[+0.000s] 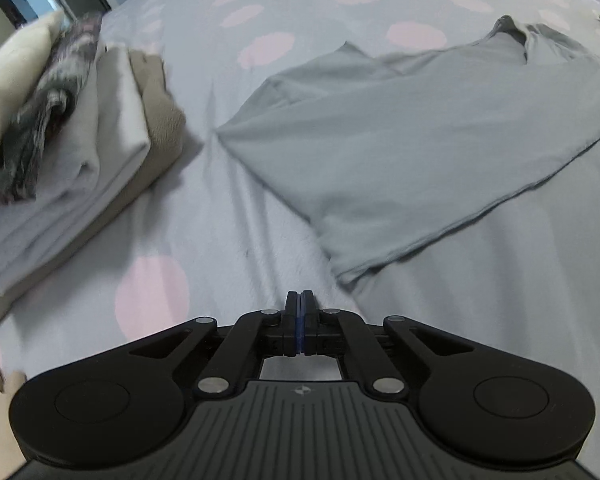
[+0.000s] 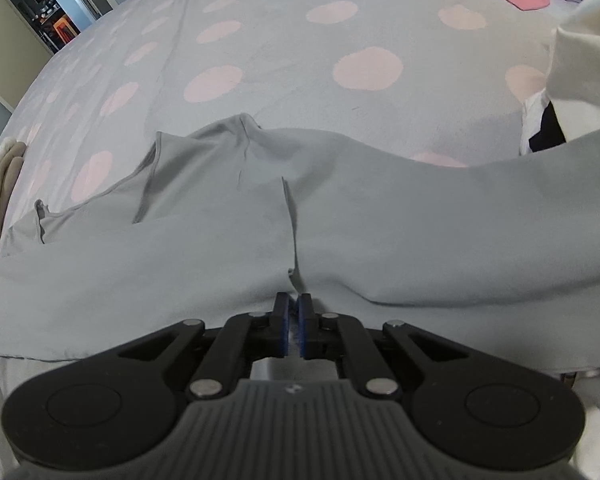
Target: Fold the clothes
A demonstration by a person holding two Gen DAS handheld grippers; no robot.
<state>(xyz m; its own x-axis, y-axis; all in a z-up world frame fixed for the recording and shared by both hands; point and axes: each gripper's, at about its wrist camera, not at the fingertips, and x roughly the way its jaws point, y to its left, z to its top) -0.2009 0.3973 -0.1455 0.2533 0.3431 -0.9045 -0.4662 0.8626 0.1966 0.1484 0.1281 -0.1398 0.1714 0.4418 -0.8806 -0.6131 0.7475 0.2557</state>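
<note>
The black two-finger left gripper (image 1: 300, 308), jaws fully together on nothing, hovers beside the flat grey cotton T-shirt (image 1: 440, 152) on the dotted bedsheet (image 1: 300, 20); the right gripper (image 2: 294, 312) pinches its hem, seemingly to fold.

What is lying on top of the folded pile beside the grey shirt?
A dark patterned garment lies on top of the folded pile, over pale and beige folded pieces. How many pieces lie below is hidden by the upper layers.
</note>
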